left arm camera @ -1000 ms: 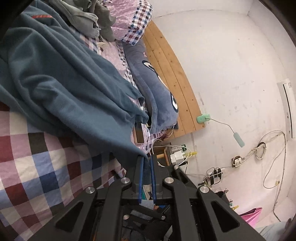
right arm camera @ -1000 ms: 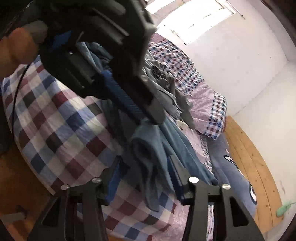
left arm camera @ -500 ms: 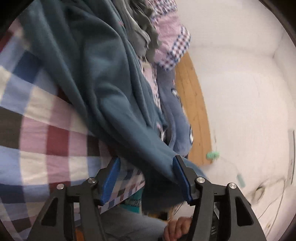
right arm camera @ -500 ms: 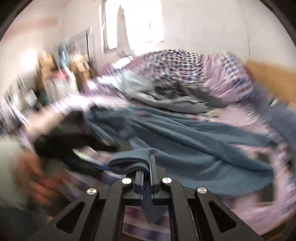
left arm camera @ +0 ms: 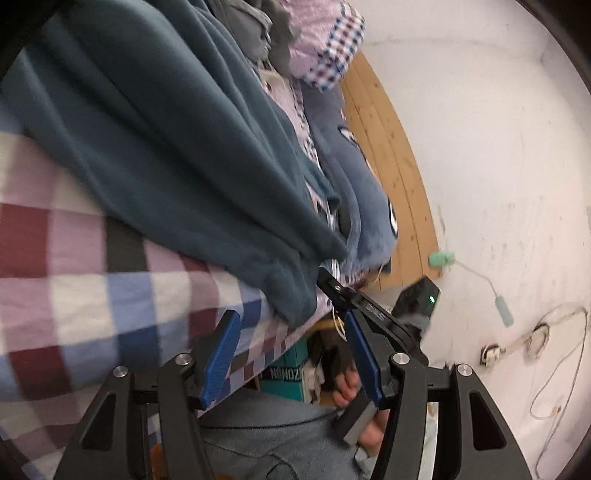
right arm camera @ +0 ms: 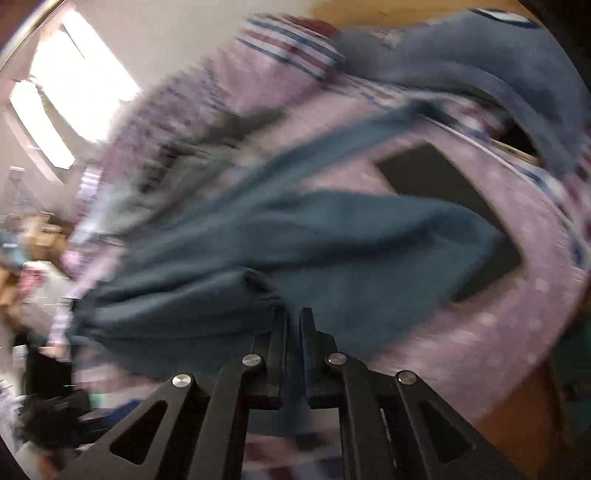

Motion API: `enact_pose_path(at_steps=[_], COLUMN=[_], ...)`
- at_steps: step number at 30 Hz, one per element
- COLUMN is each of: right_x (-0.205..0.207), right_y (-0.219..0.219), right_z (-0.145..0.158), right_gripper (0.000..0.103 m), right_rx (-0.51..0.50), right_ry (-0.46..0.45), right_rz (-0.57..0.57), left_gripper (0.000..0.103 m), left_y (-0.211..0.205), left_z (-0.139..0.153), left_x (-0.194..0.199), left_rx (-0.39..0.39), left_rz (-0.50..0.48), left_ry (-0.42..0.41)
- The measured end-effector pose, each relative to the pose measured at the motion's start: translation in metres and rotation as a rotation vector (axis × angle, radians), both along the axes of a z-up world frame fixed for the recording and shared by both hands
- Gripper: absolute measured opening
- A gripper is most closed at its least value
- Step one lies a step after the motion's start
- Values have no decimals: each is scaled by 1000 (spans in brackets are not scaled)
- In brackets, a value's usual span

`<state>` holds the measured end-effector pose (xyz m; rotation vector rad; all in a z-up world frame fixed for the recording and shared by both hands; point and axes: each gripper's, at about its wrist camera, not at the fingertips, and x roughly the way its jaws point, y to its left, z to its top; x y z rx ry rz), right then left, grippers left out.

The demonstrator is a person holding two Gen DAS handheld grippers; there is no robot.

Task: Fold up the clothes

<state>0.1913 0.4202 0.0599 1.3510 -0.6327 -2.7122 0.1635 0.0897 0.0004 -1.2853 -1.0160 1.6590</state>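
Since a second ago the left gripper (left arm camera: 291, 354) has let go of the teal fleece (left arm camera: 177, 147): its blue pads stand wide apart with nothing between them, and the fleece's hem now hangs just ahead of them over the edge of the checked bed cover (left arm camera: 74, 280). The right gripper (right arm camera: 293, 325), open then, is now clamped tight on a bunched fold of the same fleece (right arm camera: 295, 236); in the left view its black tip (left arm camera: 328, 284) pinches the hem from the right.

Below the bed edge a teal box (left arm camera: 284, 376) carries part of a word, "NONOZ", the rest hidden. The person's fingers (left arm camera: 347, 387) grip the other handle beside it.

Further out, the fleece spreads up the bed toward grey clothes (left arm camera: 258, 22) and a checked pillow (left arm camera: 332, 40). A blue cushion (left arm camera: 354, 177) lies against the wooden headboard (left arm camera: 399, 162). A dark rectangle (right arm camera: 443, 206) on the pink sheet is half covered by fleece; the right view is badly blurred.
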Motion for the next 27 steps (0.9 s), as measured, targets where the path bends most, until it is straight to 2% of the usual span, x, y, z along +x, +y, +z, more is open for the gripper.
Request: enact_pose_path(at_steps=[2, 3, 4, 5, 6, 10, 14, 19, 20, 21, 22, 27], right_x=[6, 10, 16, 22, 28, 43, 47, 46, 46, 45, 46, 53], right_y=[16, 23, 28, 33, 35, 33, 14, -11, -15, -18, -21, -33], right_z=[-5, -4, -1, 2, 4, 7, 9, 1, 0, -1, 1, 8], right_gripper=[8, 14, 20, 34, 41, 42, 42, 38, 31, 12, 3, 2], right_rx=[27, 19, 12, -1, -31, -154, -154, -80, -68, -57, -53, -84], right_ry=[-31, -23, -10, 3, 13, 23, 7, -56, -65, -72, -66, -24], right_rz=[-50, -69, -84, -93, -92, 3, 131, 218, 226, 234, 245, 308], left_gripper=[62, 62, 62, 62, 62, 62, 62, 62, 62, 62, 62, 62], left_y=[3, 3, 3, 4, 5, 7, 4, 5, 6, 7, 8, 15], left_z=[0, -1, 0, -1, -1, 1, 1, -1, -1, -2, -2, -3], left_x=[-1, -1, -3, -3, -3, -4, -1, 1, 1, 2, 2, 2], left_rx=[-4, -3, -2, -1, 2, 8, 5, 9, 5, 2, 2, 6], left_rz=[-11, -12, -8, -5, -3, -1, -12, -27, -32, -36, -39, -52], left_ry=[-2, -6, -8, -11, -14, -21, -27, -38, -38, -40, -43, -52])
